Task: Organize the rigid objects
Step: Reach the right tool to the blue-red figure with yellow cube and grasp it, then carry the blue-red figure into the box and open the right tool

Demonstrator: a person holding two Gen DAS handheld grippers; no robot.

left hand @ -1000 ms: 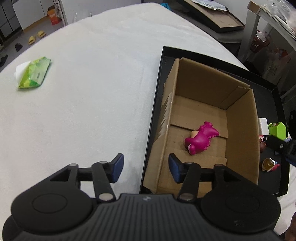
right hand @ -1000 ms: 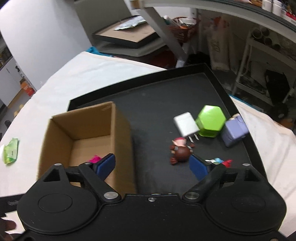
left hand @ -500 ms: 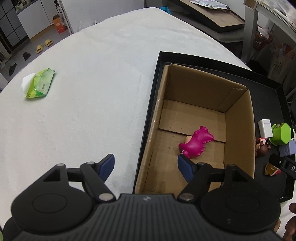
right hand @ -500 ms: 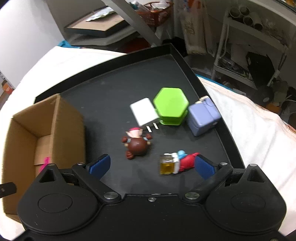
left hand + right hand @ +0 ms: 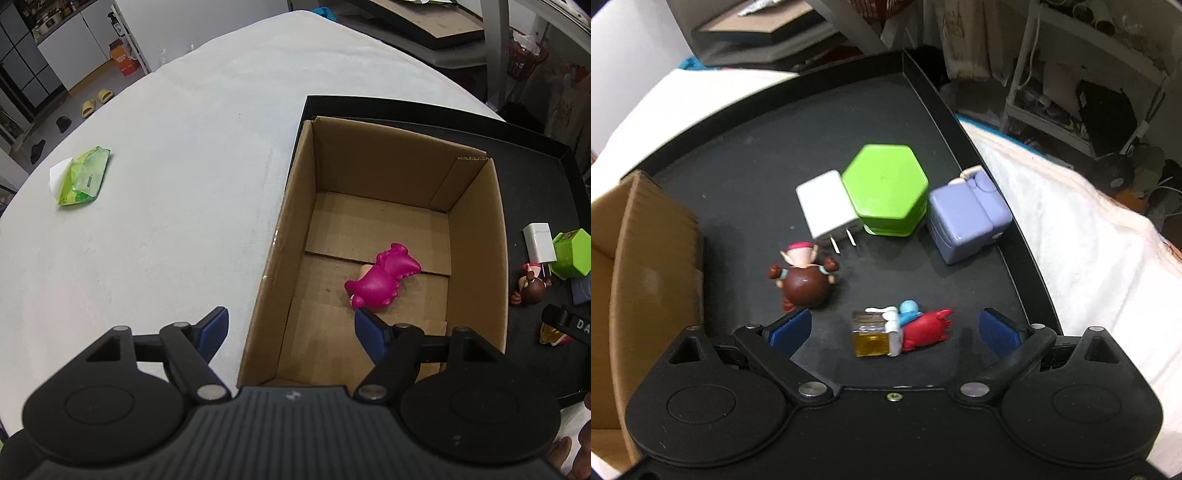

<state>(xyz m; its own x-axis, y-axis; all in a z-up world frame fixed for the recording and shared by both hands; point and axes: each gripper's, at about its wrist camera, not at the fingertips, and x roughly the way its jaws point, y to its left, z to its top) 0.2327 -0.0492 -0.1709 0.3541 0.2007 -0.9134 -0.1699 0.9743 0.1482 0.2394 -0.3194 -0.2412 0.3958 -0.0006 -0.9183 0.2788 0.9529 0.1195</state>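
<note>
Brown corrugated cardboard fills the left wrist view: an open cardboard box (image 5: 388, 236) stands at the left end of a shallow black tray (image 5: 436, 110) on a white cloth-covered table (image 5: 177, 166). One magenta plastic dinosaur toy (image 5: 380, 282) lies on its side on the box floor. The left gripper (image 5: 290, 326) hovers above the box's near-left wall, jaws apart and empty, one pad outside the box and one inside. A green wet-wipe packet (image 5: 83, 177) lies well apart on the cloth.

From the right wrist view, the right gripper (image 5: 894, 328) hangs with its jaws wide apart, straddling a small figure with a red body, blue cap and amber cube (image 5: 899, 330) lying on the tray. Near it are a brown round figurine (image 5: 803, 275), a white plug-in charger (image 5: 827, 208), a green hexagonal container (image 5: 886, 188) and a lilac plastic block (image 5: 967, 218).

Closing across the figure's uneven length could pinch only the cube or a limb, so it may twist or slip out. The left pad sits just beside the brown figurine and could knock it.
</note>
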